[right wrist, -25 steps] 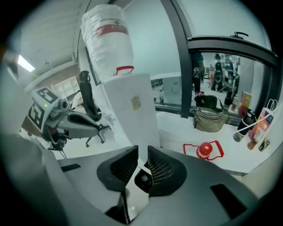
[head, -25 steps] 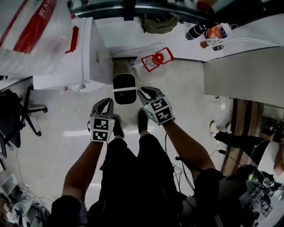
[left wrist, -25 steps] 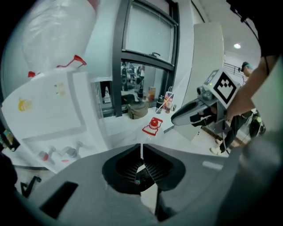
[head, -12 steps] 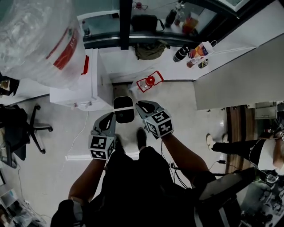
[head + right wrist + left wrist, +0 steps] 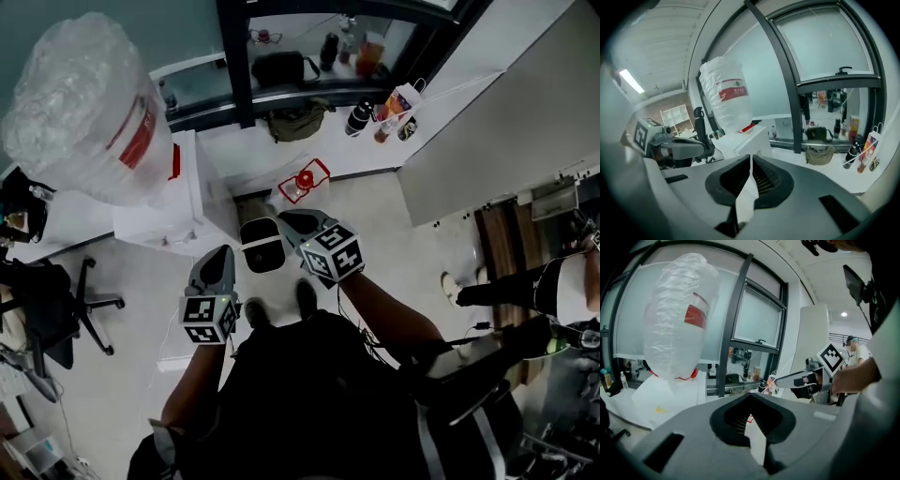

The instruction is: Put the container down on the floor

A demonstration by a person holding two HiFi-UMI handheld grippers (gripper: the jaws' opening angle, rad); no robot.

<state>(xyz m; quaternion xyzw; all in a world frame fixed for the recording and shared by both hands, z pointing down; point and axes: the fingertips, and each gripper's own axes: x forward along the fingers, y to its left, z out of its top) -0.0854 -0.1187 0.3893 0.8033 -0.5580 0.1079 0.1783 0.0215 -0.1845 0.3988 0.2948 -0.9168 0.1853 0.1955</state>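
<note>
**A:** Status, left to right?

**B:** left gripper (image 5: 222, 255): claw pressed together, nothing in it. container (image 5: 262, 246): down on the floor (image 5: 375, 206), just ahead of the shoes (image 5: 255, 312) and close beside the white cabinet (image 5: 202, 187). Neither claw touches it. right gripper (image 5: 287, 221): jaws have just been closing, tips now meet, nothing between them. Its tip lines up with the container's right edge in the picture, but I judge it to be well above. Reads as set down.

**A:** And if it needs re-gripping?

**B:** Looks like hard plastic, black with a white band, rounded corners. My guess is stiff, light and not fragile. The walls look smooth, so probably slippery under the pads. I'd take it with one claw on each long side, or by the rim. From above I can't tell if there's a lid or a handle.

**A:** View coverage?

**B:** Left gripper view: no container. It looks out over the room and shows the wrapped water jug (image 5: 675, 319), the window frame (image 5: 736, 319) and the right gripper's marker cube (image 5: 831, 357). Head view: the only one showing the container, the floor and both claws together. Right gripper view: no container either. It shows the jug again, an office chair (image 5: 700, 123), the left gripper at its left edge and an olive bag (image 5: 818, 153) by the window.
</note>
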